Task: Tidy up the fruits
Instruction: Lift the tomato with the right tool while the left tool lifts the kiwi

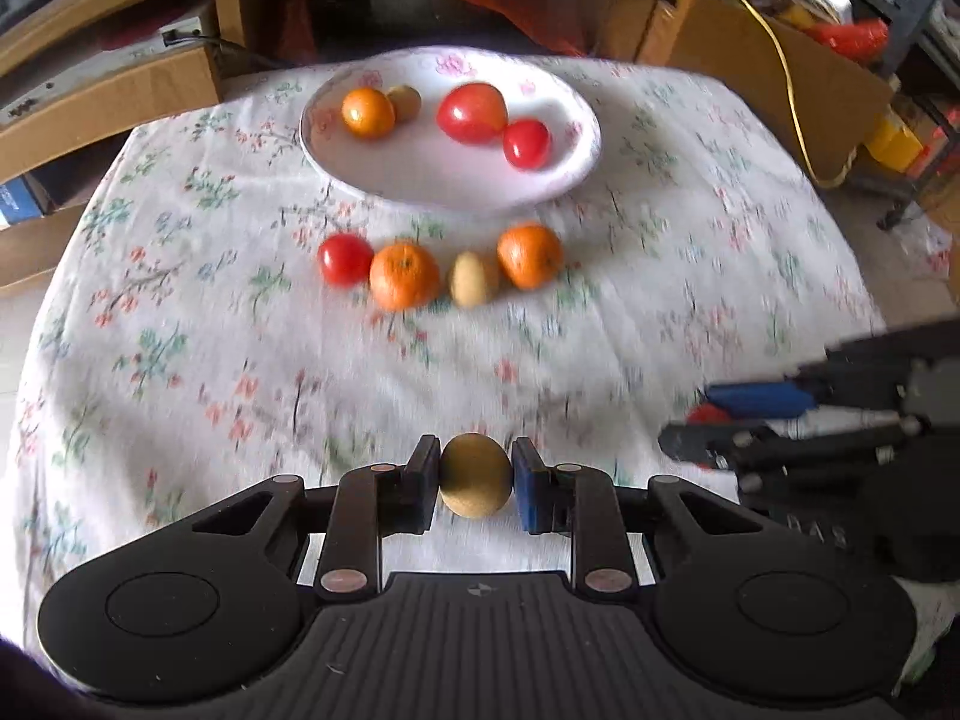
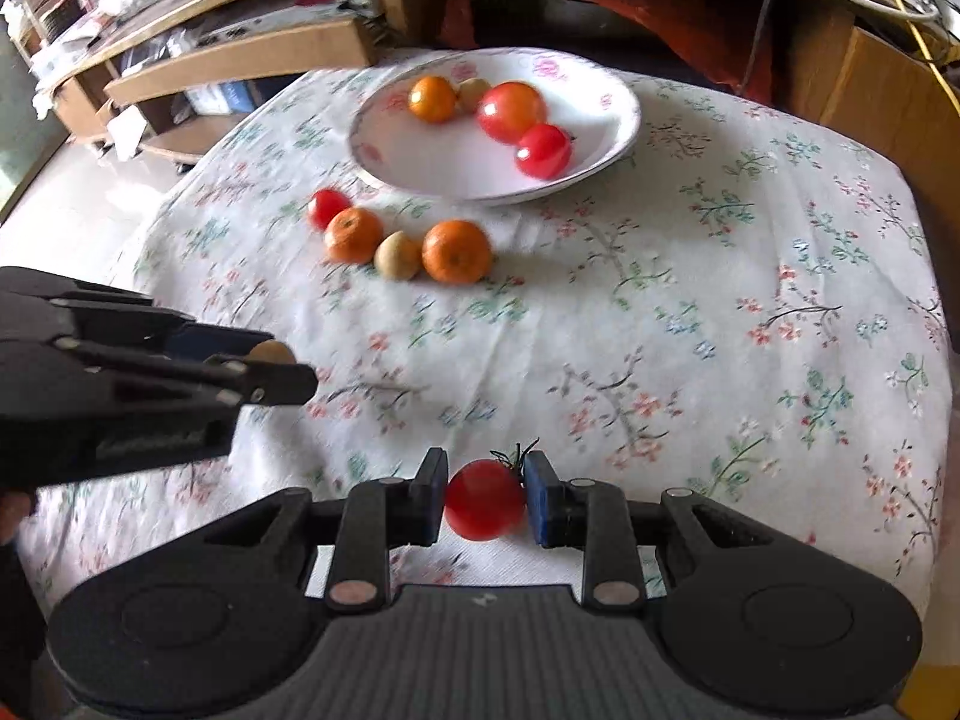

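My left gripper (image 1: 475,480) is shut on a small yellow-brown fruit (image 1: 475,475) above the near part of the table. My right gripper (image 2: 486,498) is shut on a red tomato (image 2: 485,499) with a green stem. A white flowered plate (image 1: 420,174) at the far side holds an orange (image 1: 367,113), a small yellow fruit (image 1: 405,102) and two tomatoes (image 1: 471,113). In front of the plate lie a tomato (image 1: 343,259), two oranges (image 1: 403,276) and a yellow fruit (image 1: 471,279) in a row. The left gripper also shows in the right wrist view (image 2: 270,366).
The table has a flowered white cloth (image 2: 690,312). Cardboard boxes (image 1: 756,66) and wooden shelves (image 2: 240,54) stand behind it, with a yellow cable (image 1: 786,90) at the right. The right gripper (image 1: 714,426) shows at the right edge of the left wrist view.
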Tool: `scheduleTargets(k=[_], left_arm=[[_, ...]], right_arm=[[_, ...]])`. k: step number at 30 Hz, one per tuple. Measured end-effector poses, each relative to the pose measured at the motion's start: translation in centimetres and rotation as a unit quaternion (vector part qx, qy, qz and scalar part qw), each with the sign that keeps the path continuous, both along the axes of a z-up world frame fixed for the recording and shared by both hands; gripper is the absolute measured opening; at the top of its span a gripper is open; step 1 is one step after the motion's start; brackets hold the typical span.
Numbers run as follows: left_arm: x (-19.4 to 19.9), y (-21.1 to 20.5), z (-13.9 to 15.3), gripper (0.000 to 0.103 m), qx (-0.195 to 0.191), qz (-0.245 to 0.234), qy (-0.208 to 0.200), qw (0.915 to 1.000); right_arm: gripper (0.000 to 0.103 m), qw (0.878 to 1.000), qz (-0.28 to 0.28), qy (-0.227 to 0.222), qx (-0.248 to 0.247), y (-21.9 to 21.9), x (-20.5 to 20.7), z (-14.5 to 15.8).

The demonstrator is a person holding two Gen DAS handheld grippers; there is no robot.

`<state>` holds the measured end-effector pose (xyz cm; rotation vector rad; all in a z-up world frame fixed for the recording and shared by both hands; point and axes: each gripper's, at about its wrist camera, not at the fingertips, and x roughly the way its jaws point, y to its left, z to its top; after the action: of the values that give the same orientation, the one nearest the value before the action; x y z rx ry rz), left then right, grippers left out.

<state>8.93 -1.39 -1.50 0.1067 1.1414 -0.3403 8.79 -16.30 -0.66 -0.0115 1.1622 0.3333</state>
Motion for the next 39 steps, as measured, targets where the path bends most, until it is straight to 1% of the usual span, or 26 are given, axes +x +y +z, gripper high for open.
scheduleTargets(k=[2,4,9,12,15,18,22,26,27,28,29,32,34,35,37,39], left_arm=[[-0.3,0.0,-0.7,0.033,0.004,-0.001,0.005,1.0000],[-0.3,0.0,-1.2,0.034,0.008,-0.004,0.009,0.9999],[-0.4,0.0,-1.3,0.038,0.005,-0.011,-0.001,0.9999],[-0.2,-0.1,-1.4,0.046,0.000,-0.017,-0.003,0.9999],[0.1,0.1,-1.4,0.053,-0.009,-0.015,0.006,0.9998],[0.1,0.4,-1.1,0.055,-0.016,-0.009,0.012,0.9998],[0.0,0.7,-1.3,0.054,-0.014,-0.004,0.013,0.9998],[-0.2,0.2,-1.3,0.053,-0.012,-0.013,0.011,0.9998],[-0.2,0.1,-1.3,0.050,-0.008,-0.016,0.009,0.9998],[-0.3,-0.1,-1.3,0.045,0.000,-0.021,0.005,0.9998],[-0.4,-0.3,-1.3,0.043,0.003,-0.025,0.003,0.9997],[-0.4,-0.3,-1.4,0.043,0.006,-0.025,0.002,0.9997],[-0.4,-0.3,-1.4,0.040,0.007,-0.023,0.001,0.9997],[-0.4,-0.2,-1.3,0.039,0.007,-0.021,0.002,0.9998],[-0.4,-0.2,-1.3,0.034,0.008,-0.020,0.002,0.9998],[-0.4,-0.1,-1.3,0.033,0.007,-0.018,0.003,0.9998]], right_arm=[[0.019,1.000,0.007,0.001,-0.007,0.6,-0.4,-0.4],[0.019,1.000,0.011,-0.008,-0.019,1.1,-0.6,-0.6],[0.019,0.999,0.017,-0.014,-0.025,1.5,-0.3,-0.8],[0.020,0.999,0.018,-0.016,-0.026,1.6,-0.1,-0.8],[0.020,1.000,0.012,-0.011,-0.020,1.3,0.3,-0.8],[0.021,1.000,0.002,-0.005,-0.016,0.7,0.8,-0.9],[0.022,1.000,-0.002,0.000,-0.010,0.4,1.0,-0.9],[0.023,1.000,0.004,0.002,-0.010,0.6,0.8,-0.7],[0.023,1.000,0.007,0.002,-0.008,0.6,0.7,-0.6],[0.023,1.000,0.007,0.002,-0.008,0.7,0.5,-0.5],[0.023,1.000,0.007,0.004,-0.009,0.7,0.4,-0.5],[0.023,1.000,0.007,0.008,-0.006,0.7,0.0,-0.7],[0.023,1.000,0.009,0.002,-0.010,0.9,-0.4,-0.7],[0.020,1.000,0.012,0.002,-0.011,1.1,-0.5,-0.7],[0.019,1.000,0.016,0.003,-0.016,1.4,-0.9,-0.7],[0.019,1.000,0.015,0.000,-0.020,1.5,-1.3,-0.7]])
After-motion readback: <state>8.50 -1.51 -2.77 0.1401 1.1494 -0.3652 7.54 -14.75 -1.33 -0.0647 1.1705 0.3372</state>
